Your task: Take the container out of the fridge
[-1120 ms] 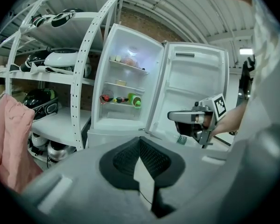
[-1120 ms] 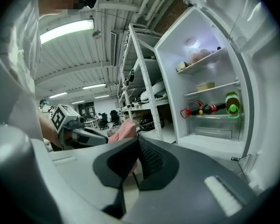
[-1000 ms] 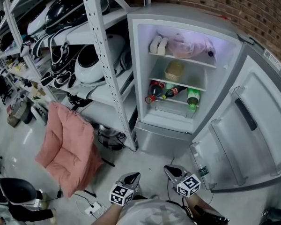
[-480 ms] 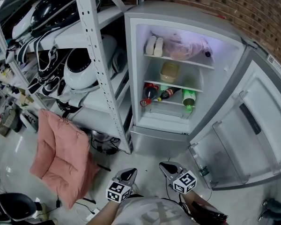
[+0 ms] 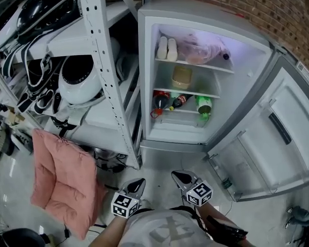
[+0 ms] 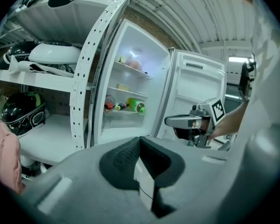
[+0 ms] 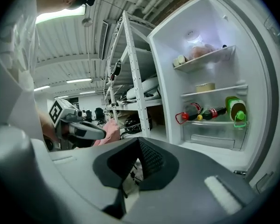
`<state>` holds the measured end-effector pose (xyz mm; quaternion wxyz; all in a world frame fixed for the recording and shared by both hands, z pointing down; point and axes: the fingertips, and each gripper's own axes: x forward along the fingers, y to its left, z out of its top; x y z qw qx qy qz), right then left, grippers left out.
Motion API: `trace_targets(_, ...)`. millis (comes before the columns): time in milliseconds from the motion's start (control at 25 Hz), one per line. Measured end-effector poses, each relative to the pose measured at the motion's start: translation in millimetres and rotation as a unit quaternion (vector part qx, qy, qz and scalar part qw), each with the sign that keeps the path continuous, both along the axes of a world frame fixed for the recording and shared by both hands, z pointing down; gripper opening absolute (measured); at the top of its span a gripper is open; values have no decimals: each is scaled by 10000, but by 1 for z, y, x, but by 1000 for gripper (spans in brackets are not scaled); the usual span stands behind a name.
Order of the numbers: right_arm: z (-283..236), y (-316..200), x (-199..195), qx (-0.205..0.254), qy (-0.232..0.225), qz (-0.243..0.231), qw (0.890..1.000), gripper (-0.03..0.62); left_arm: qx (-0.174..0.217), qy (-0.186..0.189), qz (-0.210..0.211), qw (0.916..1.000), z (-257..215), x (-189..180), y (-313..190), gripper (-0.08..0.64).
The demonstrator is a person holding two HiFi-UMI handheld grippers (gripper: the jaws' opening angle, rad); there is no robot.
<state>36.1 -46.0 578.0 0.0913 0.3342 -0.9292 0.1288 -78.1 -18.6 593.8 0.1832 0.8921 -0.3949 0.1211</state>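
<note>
The left gripper (image 5: 137,183) hangs low, its jaws pressed together and empty. Beside it, the right gripper (image 5: 178,177) is the same. Ahead, the tall white open fridge (image 5: 206,18) holds the tan lidded plastic container (image 5: 181,77) on its middle shelf.

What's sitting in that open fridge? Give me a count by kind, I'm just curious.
Dark bottles, lower shelf: 2
Green bottle, lower shelf: 1
Tan container, middle shelf: 1
Pale rounded items, top shelf: 2
Pink bag, top shelf: 1
Total: 7
A small dark thing beside the bag is too small to identify, so it is not counted.
</note>
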Motion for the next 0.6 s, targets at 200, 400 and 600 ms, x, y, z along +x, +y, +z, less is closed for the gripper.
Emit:
trace_targets(200, -3, -14, -5, -1, 90, 239, 9997, 8, 43, 75, 105, 9999, -4, -13, -15, 2)
trace_targets(400, -5, -24, -2, 10, 202, 410, 9990, 8, 92, 184, 243, 9995, -7, -10, -21, 2)
trace_targets(600, -3, -41, 1, 16, 327, 476, 9983, 8, 127, 257, 261, 9992, -9, -11, -32, 2)
